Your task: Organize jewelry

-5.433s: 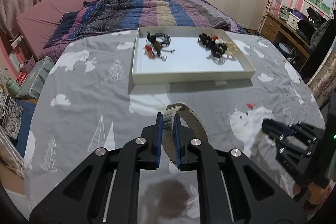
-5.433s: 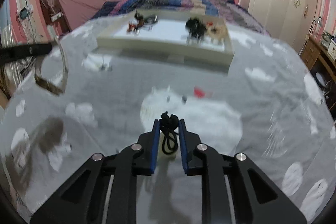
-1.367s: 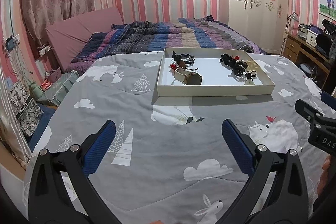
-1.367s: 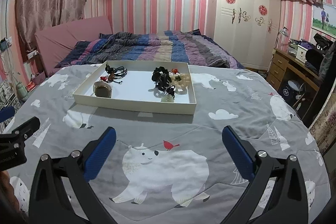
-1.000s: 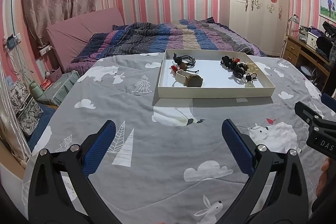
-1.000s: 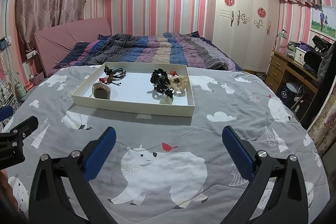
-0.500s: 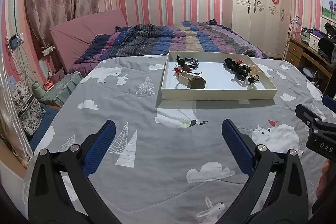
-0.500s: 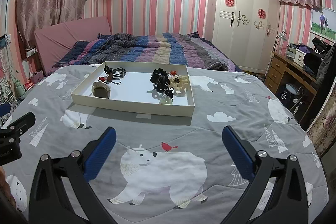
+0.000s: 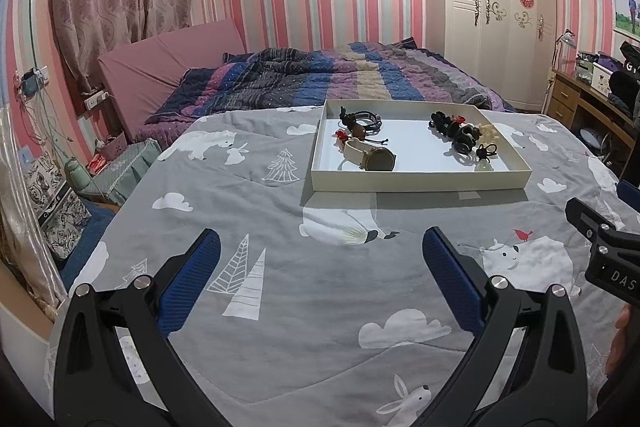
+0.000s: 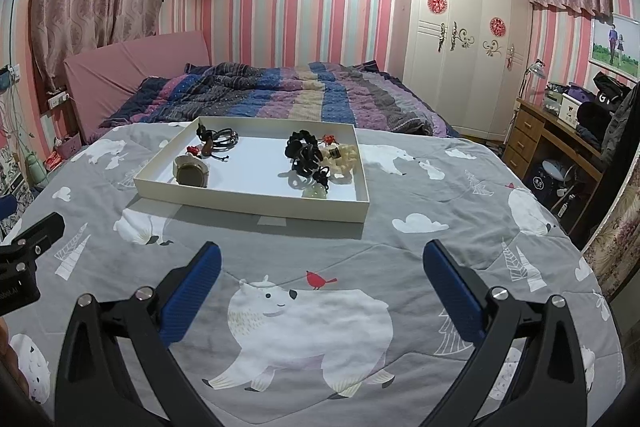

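A white tray (image 9: 416, 180) lies on the grey quilt; it also shows in the right wrist view (image 10: 248, 201). Its left side holds a beige-strap watch (image 9: 370, 157) and dark corded bracelets (image 9: 358, 119). Its right side holds black hair ties (image 9: 460, 133) and a cream piece (image 9: 489, 132). The watch (image 10: 192, 171) and hair ties (image 10: 304, 153) show in the right wrist view too. My left gripper (image 9: 320, 251) is open and empty, well short of the tray. My right gripper (image 10: 320, 263) is open and empty, also short of the tray.
A striped blanket (image 9: 320, 75) lies behind the tray. A pink headboard cushion (image 9: 168, 67) leans at the back left. A wardrobe (image 10: 460, 47) stands at the back right, a desk (image 10: 560, 143) at the right. The bed's left edge drops to cluttered floor (image 9: 60, 195).
Since 5.4 s ago both grippers let go of the watch and the hair tie, which now lie in the tray. In the last second both grippers drew back and rose slightly.
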Demonstrator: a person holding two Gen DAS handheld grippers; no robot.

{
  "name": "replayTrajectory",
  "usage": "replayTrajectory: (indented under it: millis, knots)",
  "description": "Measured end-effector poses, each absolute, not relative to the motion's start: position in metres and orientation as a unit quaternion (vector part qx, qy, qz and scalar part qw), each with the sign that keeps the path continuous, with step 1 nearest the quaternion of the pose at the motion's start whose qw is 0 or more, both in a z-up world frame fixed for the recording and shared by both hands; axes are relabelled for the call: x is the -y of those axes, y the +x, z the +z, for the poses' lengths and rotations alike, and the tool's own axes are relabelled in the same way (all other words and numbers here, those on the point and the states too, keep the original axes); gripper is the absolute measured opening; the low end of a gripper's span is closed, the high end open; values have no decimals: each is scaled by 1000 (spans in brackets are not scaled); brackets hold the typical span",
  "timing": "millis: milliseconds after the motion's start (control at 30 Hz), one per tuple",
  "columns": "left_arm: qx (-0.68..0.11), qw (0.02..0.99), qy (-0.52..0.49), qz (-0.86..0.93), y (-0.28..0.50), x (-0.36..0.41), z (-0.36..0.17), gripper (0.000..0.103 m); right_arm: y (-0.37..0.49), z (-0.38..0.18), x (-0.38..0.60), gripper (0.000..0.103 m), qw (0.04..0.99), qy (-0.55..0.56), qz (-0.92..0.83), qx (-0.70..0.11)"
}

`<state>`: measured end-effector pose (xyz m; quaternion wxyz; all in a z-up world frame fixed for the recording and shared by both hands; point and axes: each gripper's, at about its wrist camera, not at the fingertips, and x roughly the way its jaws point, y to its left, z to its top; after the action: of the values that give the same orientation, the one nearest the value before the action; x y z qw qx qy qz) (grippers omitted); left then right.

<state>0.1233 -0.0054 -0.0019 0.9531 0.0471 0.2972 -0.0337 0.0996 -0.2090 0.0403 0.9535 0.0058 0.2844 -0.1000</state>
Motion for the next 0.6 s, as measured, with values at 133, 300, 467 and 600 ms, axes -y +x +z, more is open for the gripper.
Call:
replayTrajectory:
  millis: [133,300,467,600]
  knots:
    - [-297,953,47,-34,123,6,-2,100,100,40,209,101,954,6,-102,-283]
    - [-296,954,48,-33,123,5,-2,100,100,40,209,101,953,6,-102,-284]
    - [-294,954,48,-33,123,5,-1,100,100,40,210,101,953,6,-102,-284]
    - [-294,954,48,-33,123,5,-1,100,100,40,209,101,953,6,-103,-284]
